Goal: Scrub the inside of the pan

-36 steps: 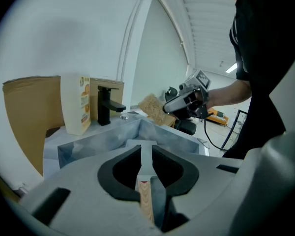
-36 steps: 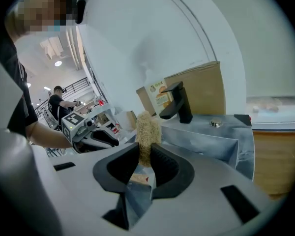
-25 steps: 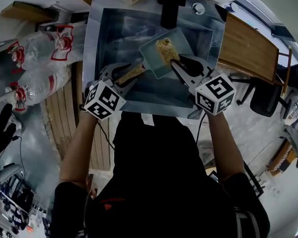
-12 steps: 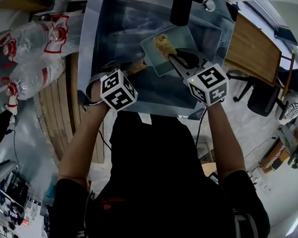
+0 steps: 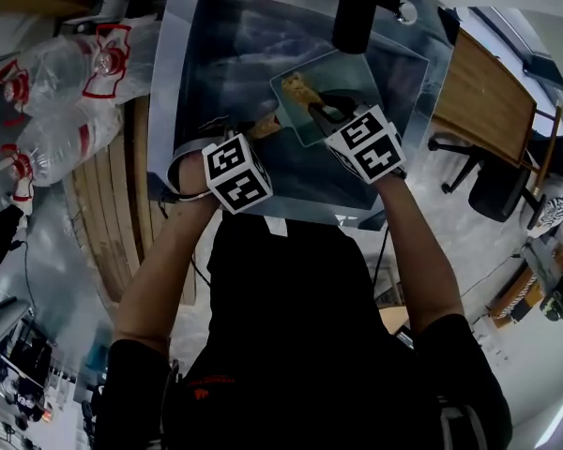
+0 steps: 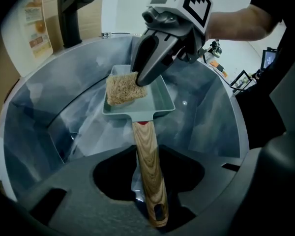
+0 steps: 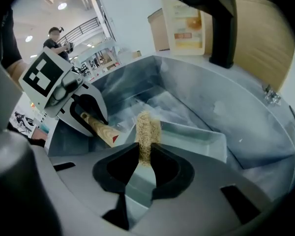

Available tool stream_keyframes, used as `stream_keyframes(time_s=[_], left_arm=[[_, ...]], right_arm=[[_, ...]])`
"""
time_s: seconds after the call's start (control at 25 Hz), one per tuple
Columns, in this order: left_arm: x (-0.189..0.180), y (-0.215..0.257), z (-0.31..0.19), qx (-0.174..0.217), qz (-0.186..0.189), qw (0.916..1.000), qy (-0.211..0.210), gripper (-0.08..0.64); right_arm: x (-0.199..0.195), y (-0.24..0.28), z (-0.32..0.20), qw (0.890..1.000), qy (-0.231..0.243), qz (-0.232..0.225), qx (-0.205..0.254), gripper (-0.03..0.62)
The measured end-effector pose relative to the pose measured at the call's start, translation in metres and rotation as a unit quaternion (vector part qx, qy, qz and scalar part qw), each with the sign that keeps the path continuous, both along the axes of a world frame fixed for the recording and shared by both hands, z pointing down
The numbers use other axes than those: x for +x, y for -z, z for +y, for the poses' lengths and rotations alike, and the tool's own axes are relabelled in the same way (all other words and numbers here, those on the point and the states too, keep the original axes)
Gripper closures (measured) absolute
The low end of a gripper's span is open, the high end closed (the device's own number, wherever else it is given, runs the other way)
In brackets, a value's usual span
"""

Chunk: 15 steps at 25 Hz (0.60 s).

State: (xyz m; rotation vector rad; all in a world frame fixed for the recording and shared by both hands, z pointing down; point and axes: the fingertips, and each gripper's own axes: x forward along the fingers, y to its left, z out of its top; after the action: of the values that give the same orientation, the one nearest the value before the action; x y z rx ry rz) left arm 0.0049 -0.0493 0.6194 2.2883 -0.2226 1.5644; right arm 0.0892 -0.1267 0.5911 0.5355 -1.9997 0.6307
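Left claw (image 6: 150, 200): just been closing, wooden handle (image 6: 146, 156) between the jaws near its end. Looks pinched, though pad contact hard to see. Pan (image 6: 161, 101) straight ahead of that claw, down in the sink (image 6: 211, 122). Right claw (image 7: 145, 154): pressed tight on a tan sponge (image 7: 148, 127), reaching in from above, sponge inside the pan toward the side away from the handle.

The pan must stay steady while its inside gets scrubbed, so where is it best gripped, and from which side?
Grip the wooden handle near its end, coming from the person's side of the sink. It sticks straight out from the pan towards that side, slim enough for jaws, and leaves the inside free for the sponge.
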Motion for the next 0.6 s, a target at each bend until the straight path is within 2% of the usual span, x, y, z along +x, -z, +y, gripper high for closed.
stream_keyframes(time_s=[0.32, 0.6], left_arm=[[-0.003, -0.001, 0.001, 0.003, -0.002, 1.0000, 0.004, 0.410], [-0.001, 0.001, 0.000, -0.002, 0.006, 0.9999, 0.009, 0.413]], right_arm=[[-0.014, -0.022, 0.001, 0.998, 0.047, 0.044, 0.009, 0.512], [-0.018, -0.026, 0.001, 0.995, 0.069, 0.066, 0.014, 0.515]])
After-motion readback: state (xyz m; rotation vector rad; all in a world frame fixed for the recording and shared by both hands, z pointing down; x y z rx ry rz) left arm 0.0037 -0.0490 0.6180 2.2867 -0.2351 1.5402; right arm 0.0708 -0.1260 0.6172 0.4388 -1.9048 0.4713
